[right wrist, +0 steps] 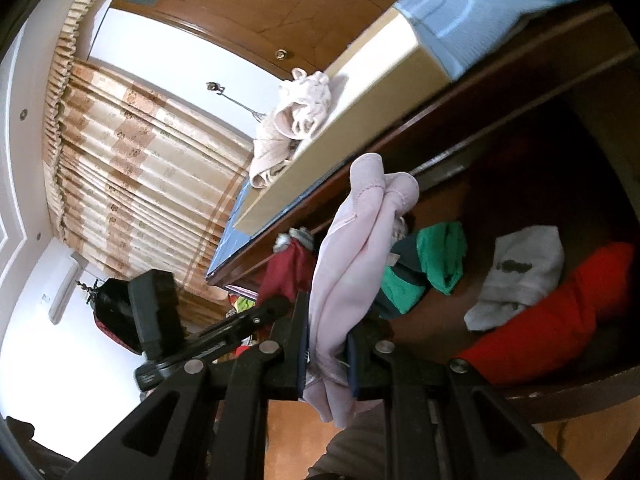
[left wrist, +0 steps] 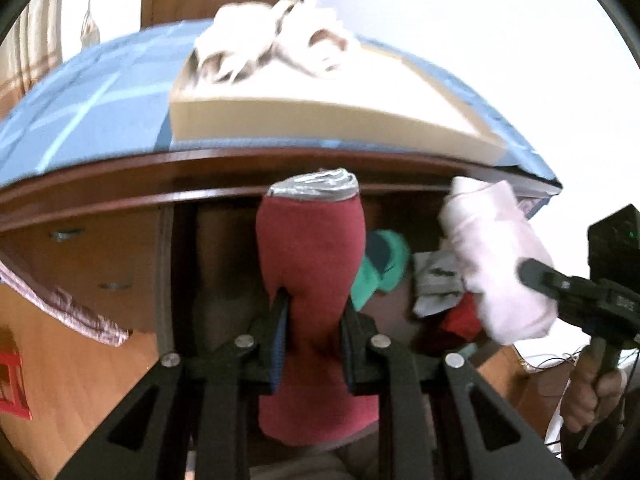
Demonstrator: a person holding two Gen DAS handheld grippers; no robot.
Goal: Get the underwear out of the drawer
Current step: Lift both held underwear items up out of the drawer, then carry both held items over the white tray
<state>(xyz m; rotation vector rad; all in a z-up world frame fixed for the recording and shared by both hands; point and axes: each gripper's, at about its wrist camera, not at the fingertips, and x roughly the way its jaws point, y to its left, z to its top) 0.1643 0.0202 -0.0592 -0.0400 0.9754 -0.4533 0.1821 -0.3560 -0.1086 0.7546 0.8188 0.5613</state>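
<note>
1. Over the open drawer, two pieces of underwear are already up in the air: a maroon pair with a grey waistband and a pale pink pair.
2. The left claw is pinched nearly closed on the maroon pair, cloth bunched between the pads and sticking up past the fingertips. Looks like a solid bite tbh.
3. The right claw is squeezed just as tight on the pink pair, which drapes both above and below the jaws.
4. More is left in the drawer: a green piece, a grey-white piece and a red one, all loose on the dark wooden bottom.
5. Just above the drawer front, a beige box sits on the blue checked cloth covering the worktop, with whitish garments heaped in it.
6. My read: this is the lift-out step, both grabs done, nothing dropped off yet.
7. Next move probably needs both pieces carried up over the worktop edge to that box, keeping the squeeze until they're above it. The dangling pink tail could snag the drawer lip.
</note>
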